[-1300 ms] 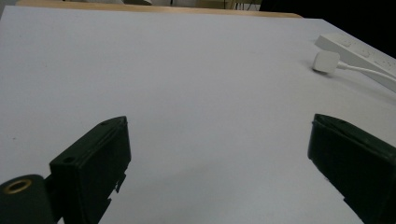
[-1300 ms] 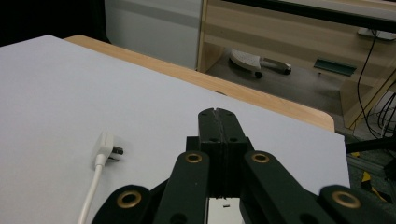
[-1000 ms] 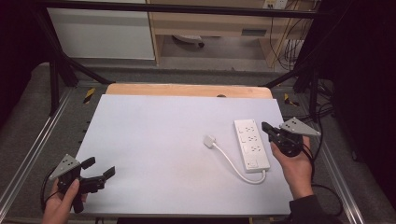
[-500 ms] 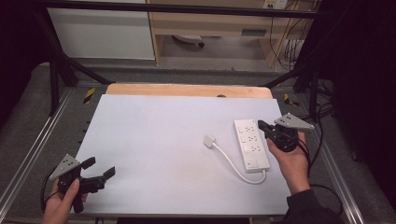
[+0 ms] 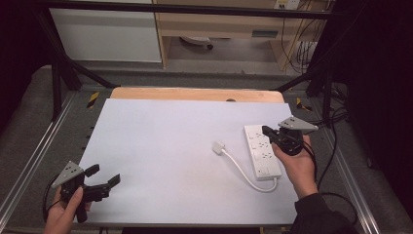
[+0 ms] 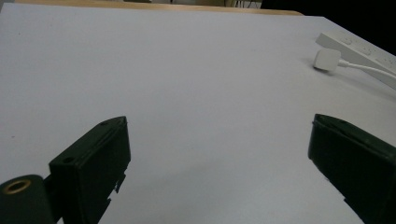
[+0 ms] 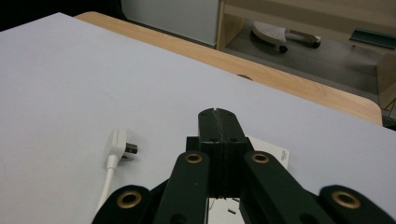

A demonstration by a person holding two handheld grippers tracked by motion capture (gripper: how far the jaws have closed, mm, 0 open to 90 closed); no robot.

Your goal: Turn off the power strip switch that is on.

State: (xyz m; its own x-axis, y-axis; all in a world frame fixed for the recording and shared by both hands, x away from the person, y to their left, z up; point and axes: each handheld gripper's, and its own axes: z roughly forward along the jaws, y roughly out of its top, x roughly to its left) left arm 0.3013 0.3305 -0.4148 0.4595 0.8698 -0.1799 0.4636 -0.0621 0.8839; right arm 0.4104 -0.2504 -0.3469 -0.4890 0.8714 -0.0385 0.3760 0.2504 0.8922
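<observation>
Room: dim workspace past the table; a white cabinet (image 5: 104,36) at the far left, a wooden shelf unit (image 5: 219,22) behind centre with a chair base (image 5: 195,43) under it, cables hanging at the far right.
Frame: black metal bars (image 5: 58,73) around the table, aluminium rails (image 5: 29,165) along both sides, grey floor below.
Table: wooden top (image 5: 195,94), its far edge showing as a bare strip.
Surface: a large white sheet (image 5: 165,156) covers nearly all the top; bare and flat across the left and centre, wide open room there.
Edges: sheet ends just short of the far wooden edge; near edge runs by both hands.
Power strip: white power strip (image 5: 262,151) lies flat near the right edge of the sheet, long side running near to far.
Cord: white cord (image 5: 243,173) loops from the strip's near end out to the left.
Plug: white plug (image 5: 218,146) lies on the sheet just left of the strip, apart from it; prongs visible in the right gripper view (image 7: 117,144).
Right gripper: right gripper (image 5: 269,131) over the strip's far half, jaws pressed together with nothing between them; touching the strip or not, cannot tell.
Left gripper: left gripper (image 5: 103,176) at the near left corner, jaws spread wide, nothing held, well apart from strip and plug.
Left gripper view: strip (image 6: 359,49) and plug (image 6: 326,59) far off at the upper right.
</observation>
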